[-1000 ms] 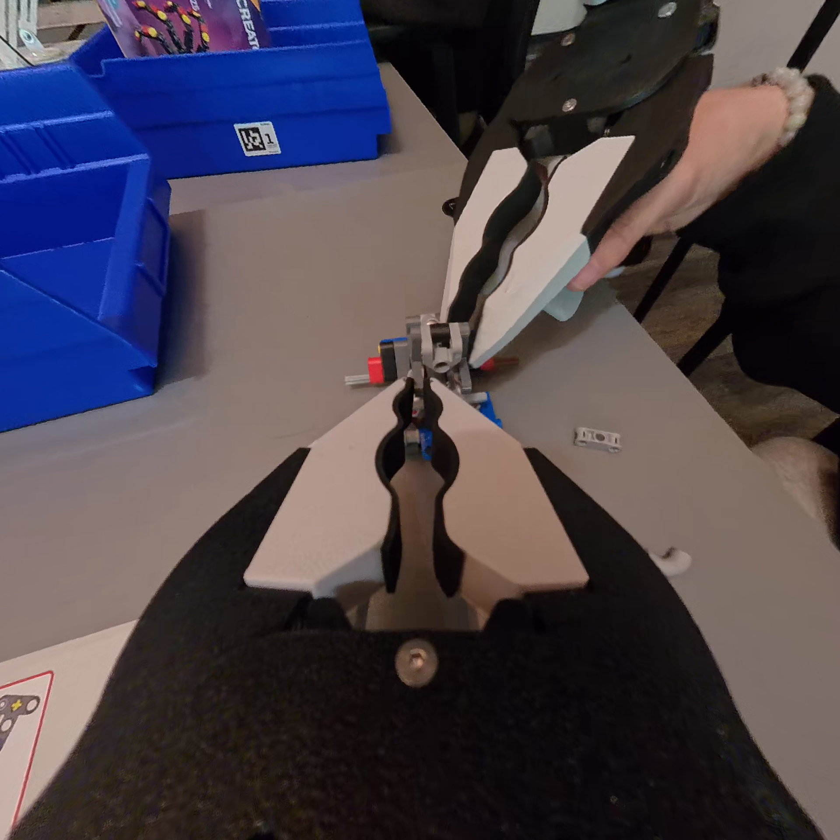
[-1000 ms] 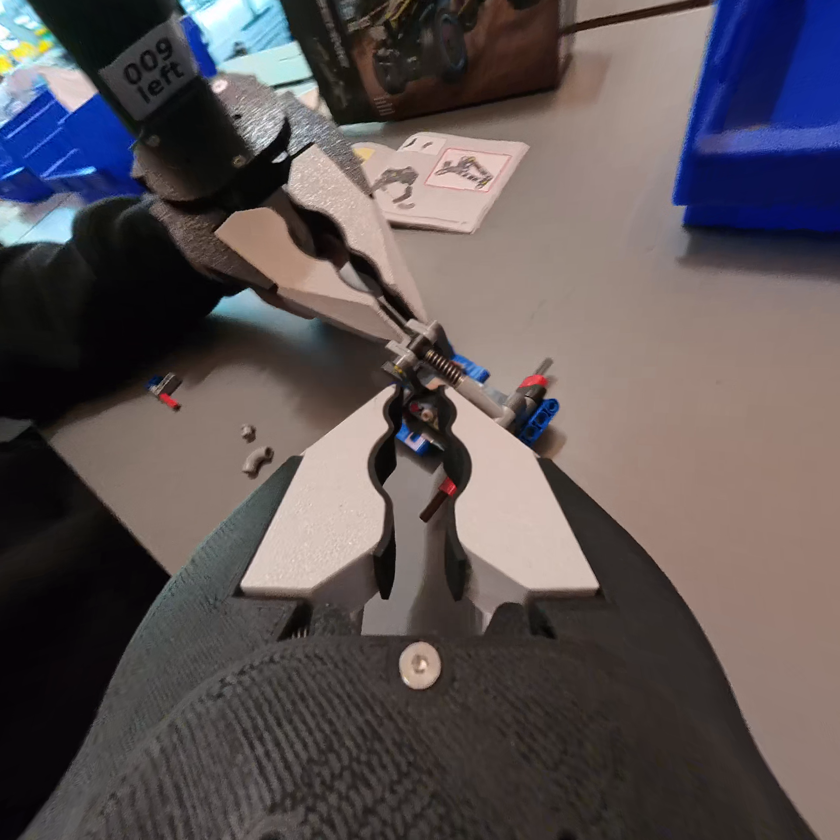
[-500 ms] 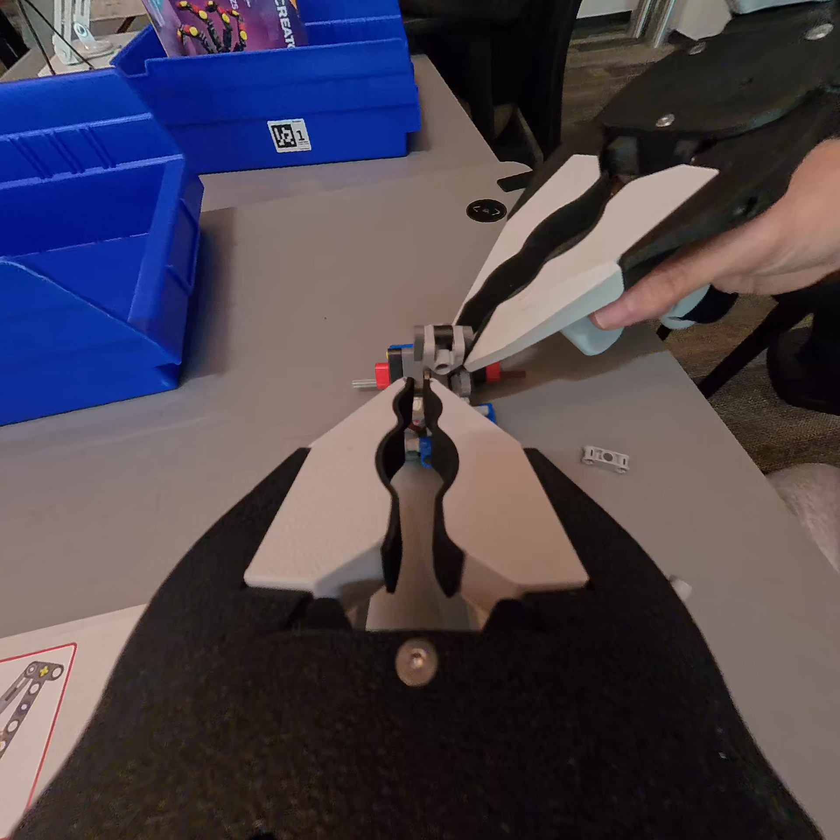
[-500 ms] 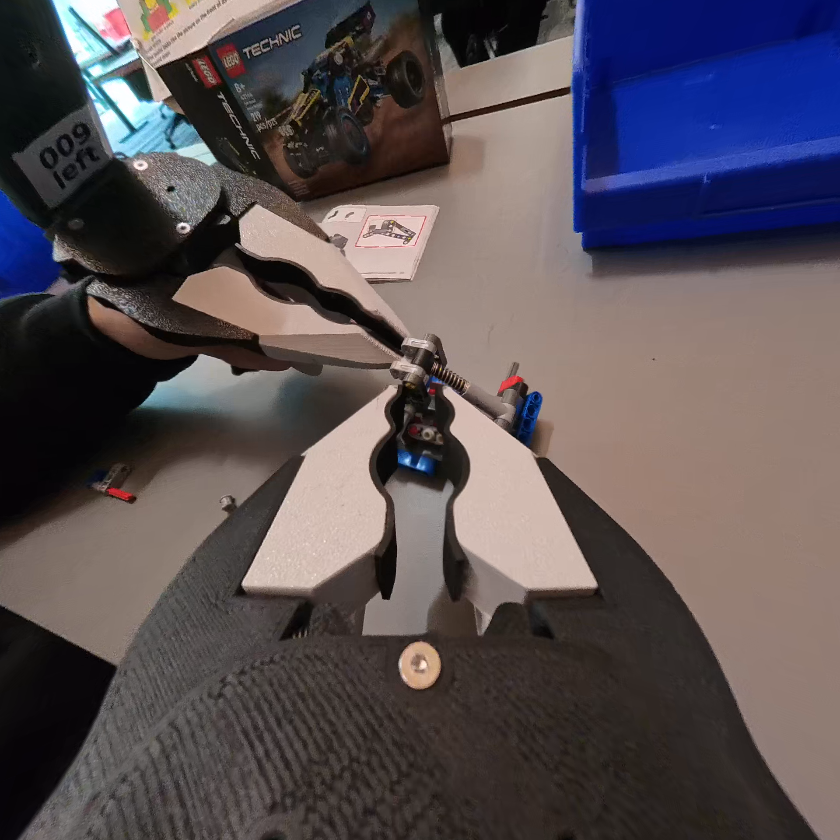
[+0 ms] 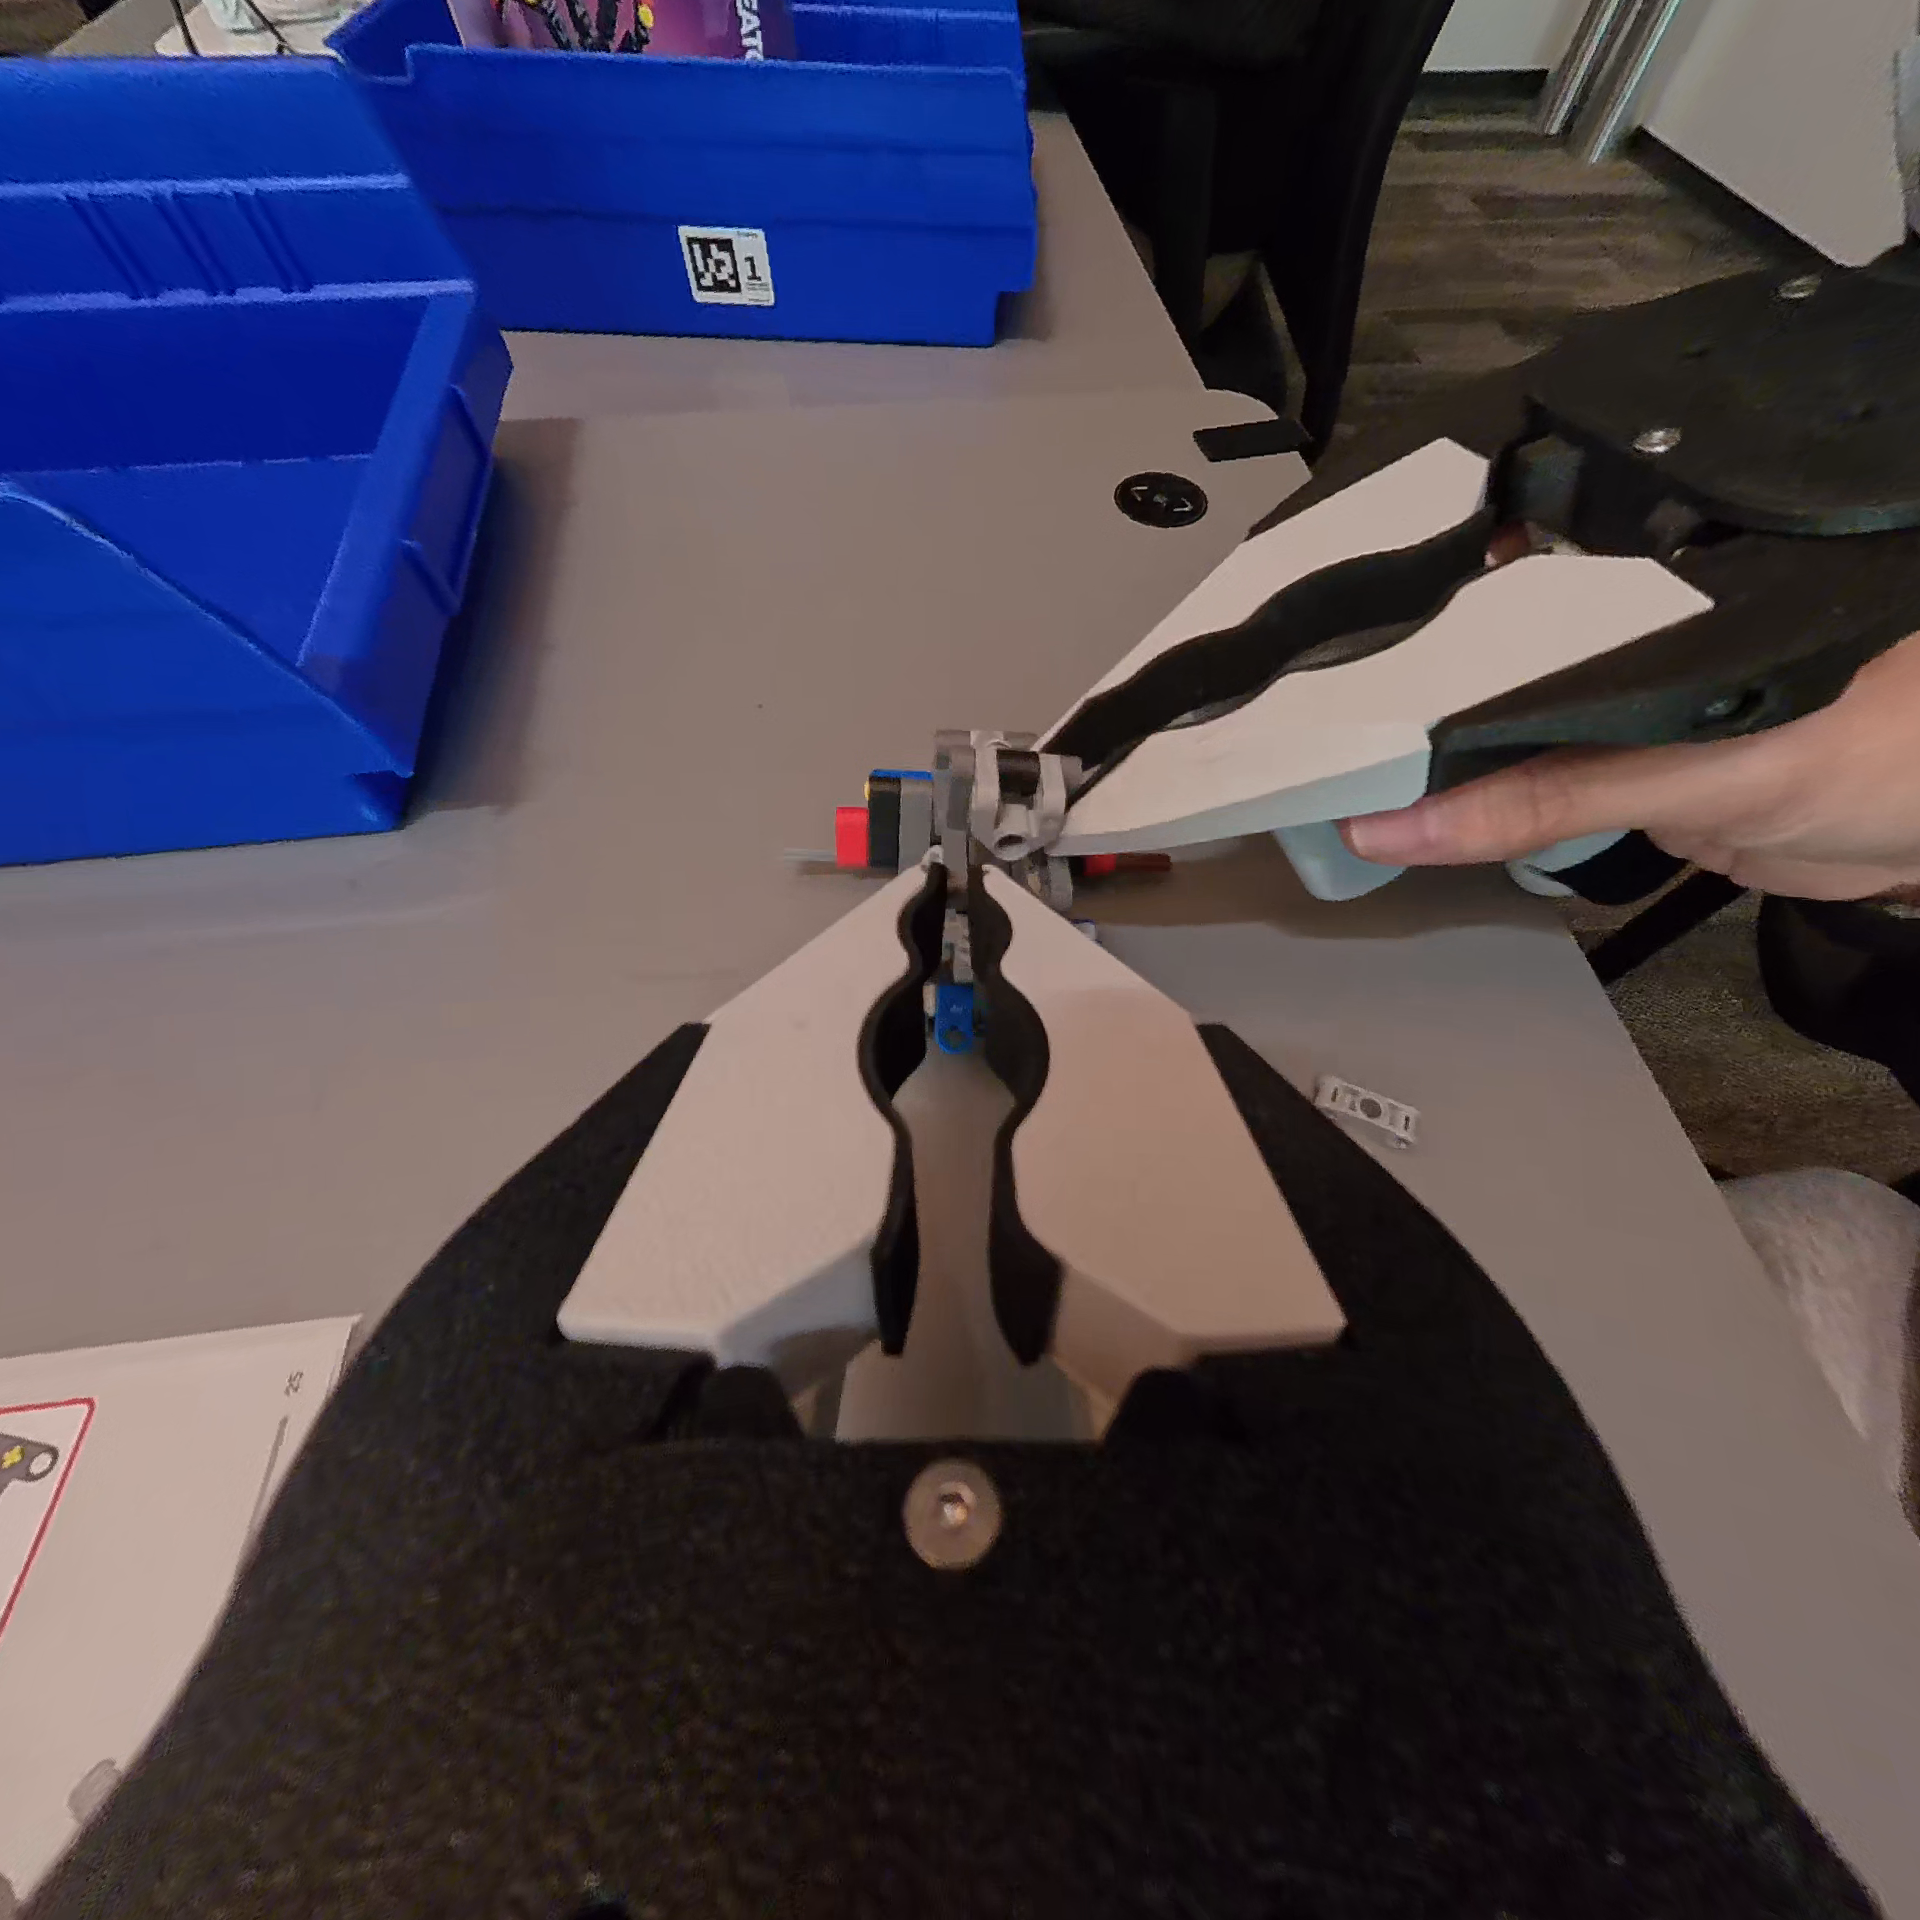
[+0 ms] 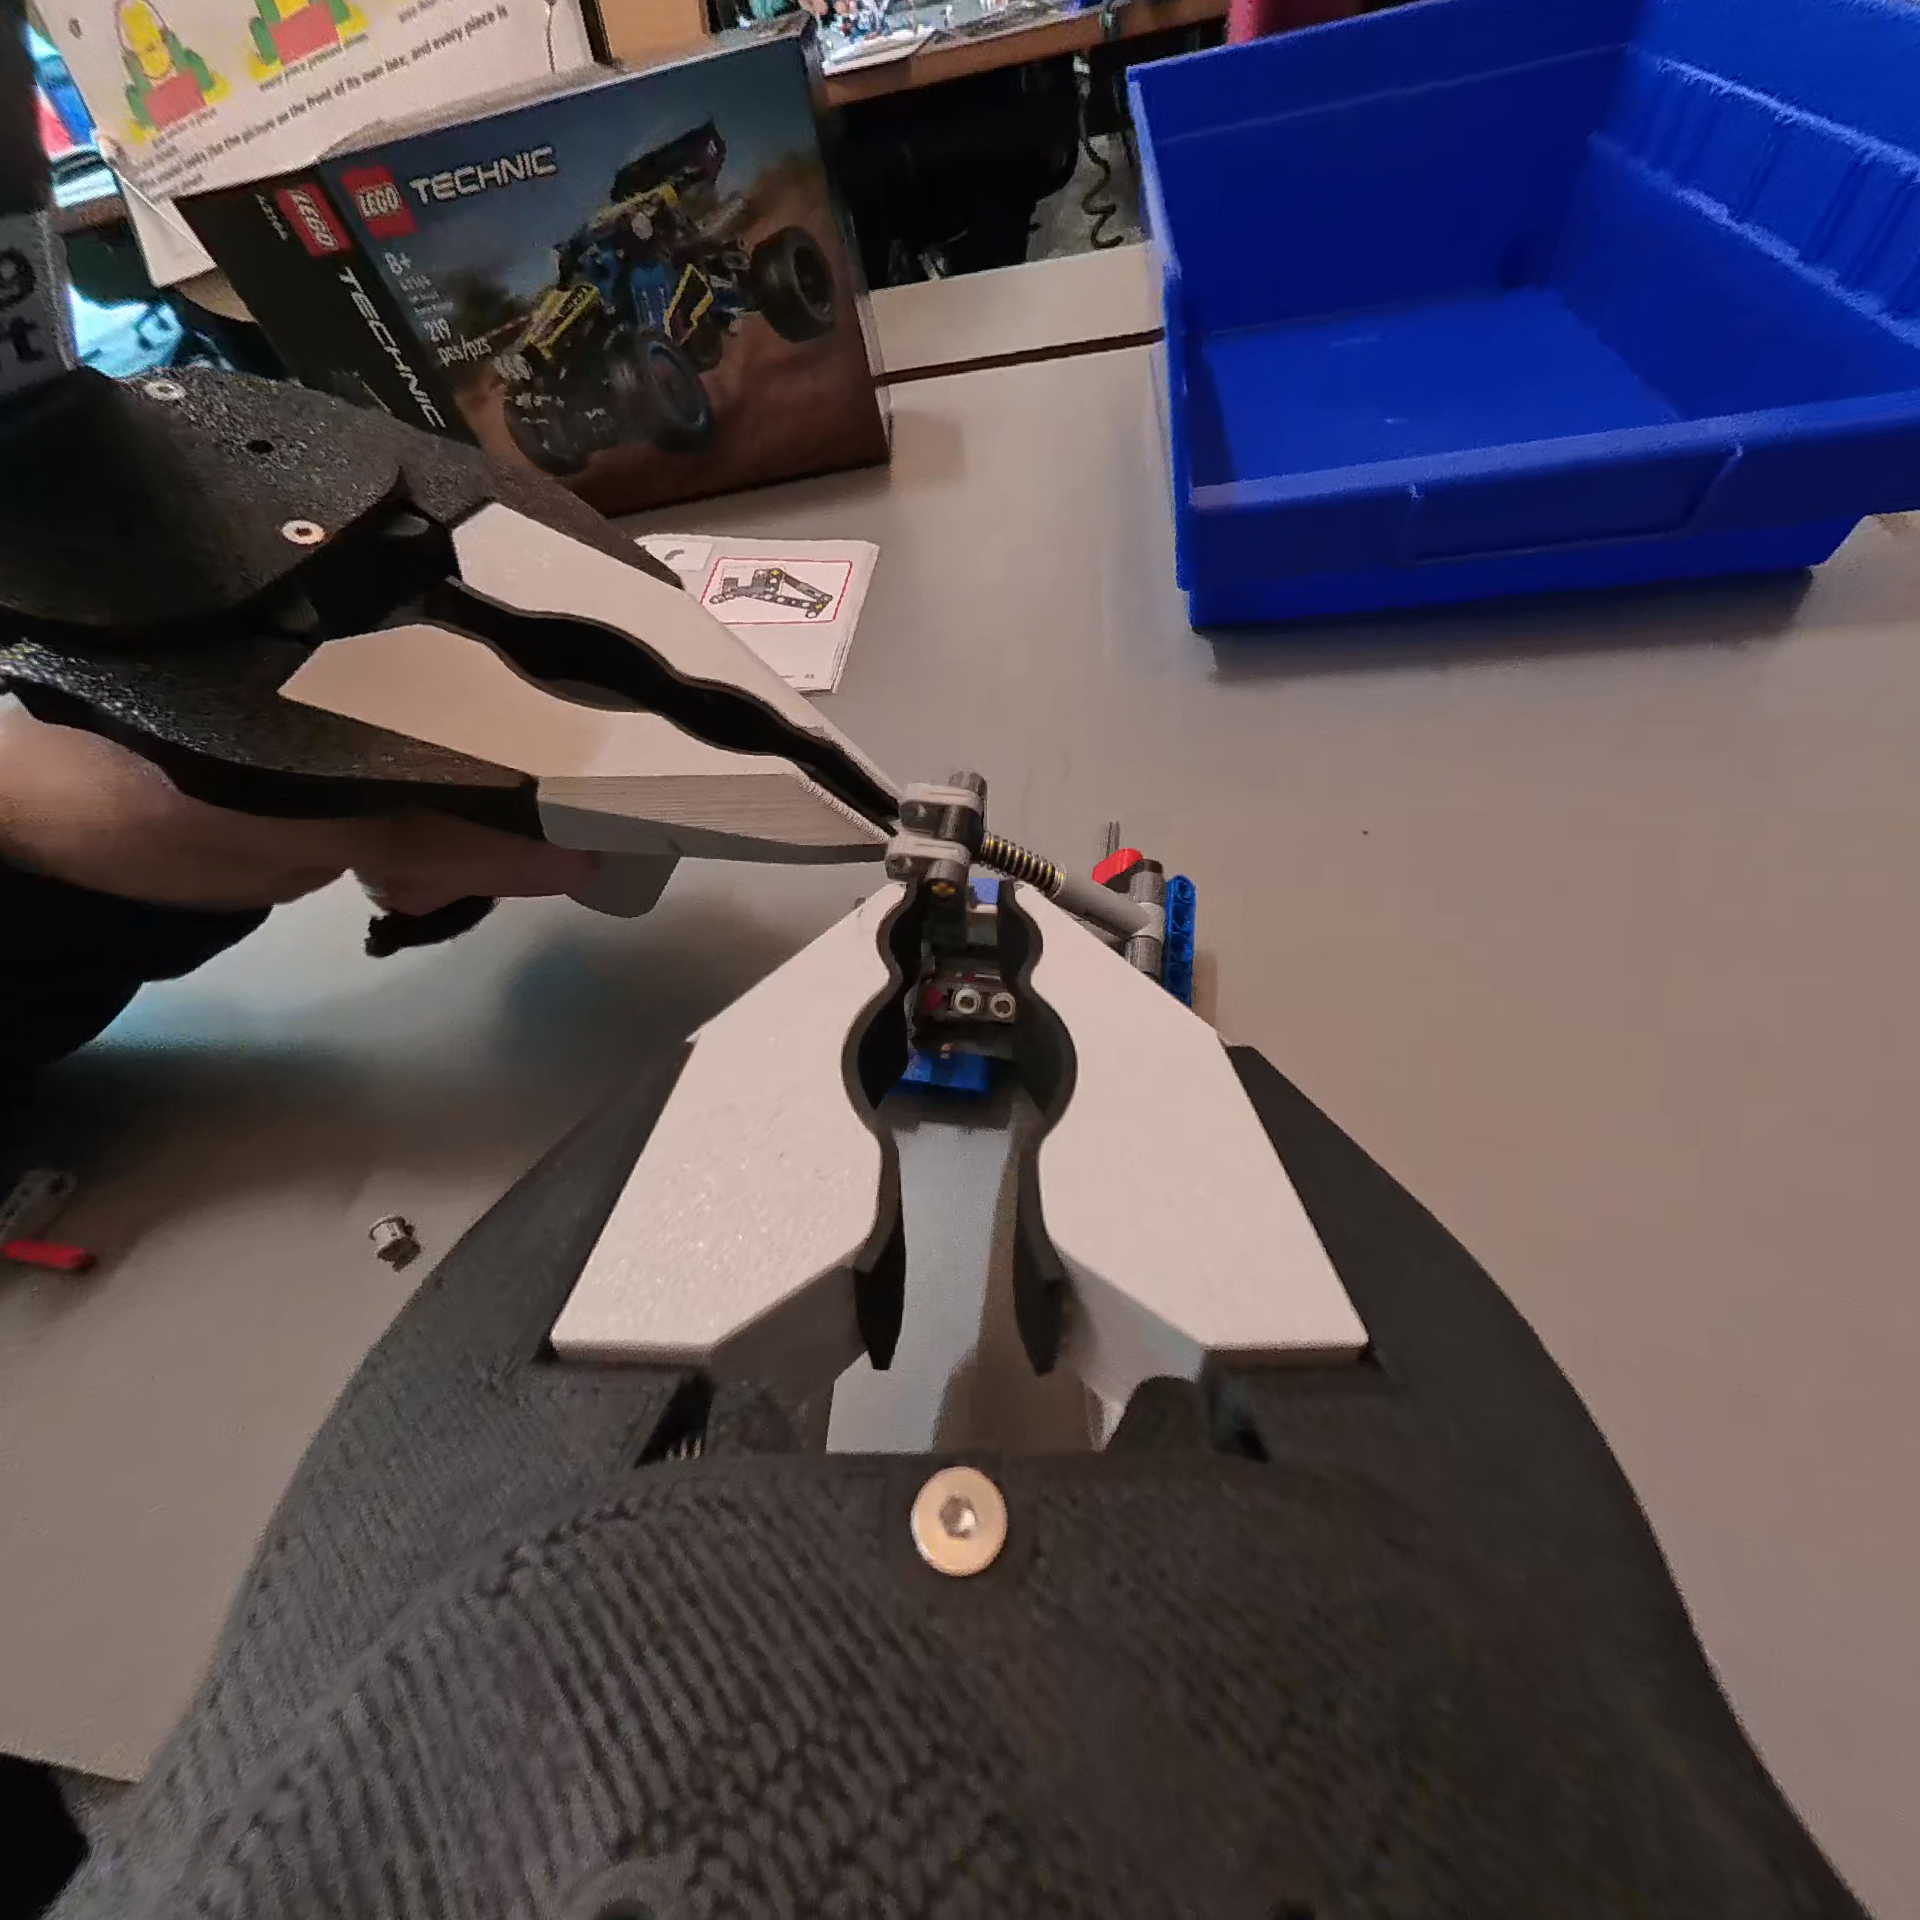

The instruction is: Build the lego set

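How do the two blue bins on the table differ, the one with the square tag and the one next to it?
The tagged blue bin carries a white square code sticker on its front and holds a purple printed box; the near blue bin shows no sticker and nothing inside. The tagged bin sits farther back on the grey table, front wall to the left wrist camera; the near bin is seen from its side. Both are the same blue plastic.

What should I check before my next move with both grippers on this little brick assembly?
1. Left gripper shut on brick assembly: ok.
2. Right gripper pinching the same assembly: ok.
3. Spring on its shaft: ok.
4. Assembly lifted off table: cannot tell.
5. Loose grey piece apart from both grippers: ok.
6. Blue bin well away: ok.
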The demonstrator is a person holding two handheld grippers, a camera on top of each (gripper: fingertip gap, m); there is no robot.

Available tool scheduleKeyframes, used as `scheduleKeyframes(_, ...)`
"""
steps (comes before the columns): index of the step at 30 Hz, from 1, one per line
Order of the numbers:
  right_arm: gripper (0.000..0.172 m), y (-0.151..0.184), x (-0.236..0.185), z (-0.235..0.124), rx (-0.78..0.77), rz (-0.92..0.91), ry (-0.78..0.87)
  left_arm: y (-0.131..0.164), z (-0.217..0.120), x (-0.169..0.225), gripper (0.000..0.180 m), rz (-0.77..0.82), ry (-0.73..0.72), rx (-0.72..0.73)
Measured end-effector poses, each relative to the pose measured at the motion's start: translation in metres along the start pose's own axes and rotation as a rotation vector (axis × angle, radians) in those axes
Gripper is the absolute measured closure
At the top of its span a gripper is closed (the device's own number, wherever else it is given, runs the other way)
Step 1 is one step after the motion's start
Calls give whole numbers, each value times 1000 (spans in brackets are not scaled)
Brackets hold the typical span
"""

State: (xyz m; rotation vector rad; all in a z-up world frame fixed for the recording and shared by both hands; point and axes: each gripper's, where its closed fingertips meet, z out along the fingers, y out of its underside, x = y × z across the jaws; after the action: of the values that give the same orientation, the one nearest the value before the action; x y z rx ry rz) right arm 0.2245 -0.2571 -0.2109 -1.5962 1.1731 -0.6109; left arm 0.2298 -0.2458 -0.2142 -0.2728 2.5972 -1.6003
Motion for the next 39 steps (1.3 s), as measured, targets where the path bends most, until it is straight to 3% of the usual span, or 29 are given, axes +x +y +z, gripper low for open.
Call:
scheduleKeyframes(14,162,1,-1,3,-4,47,3,-1,2,-2,180,-53,-62,20)
scheduleKeyframes(24,153,9,-3,5,-52,77,-2,-4,0,-8,180,-114,-87,45)
scheduleKeyframes(39,162,0,3,4,4,123,-16,0,1,-9,180,-101,-83,37)
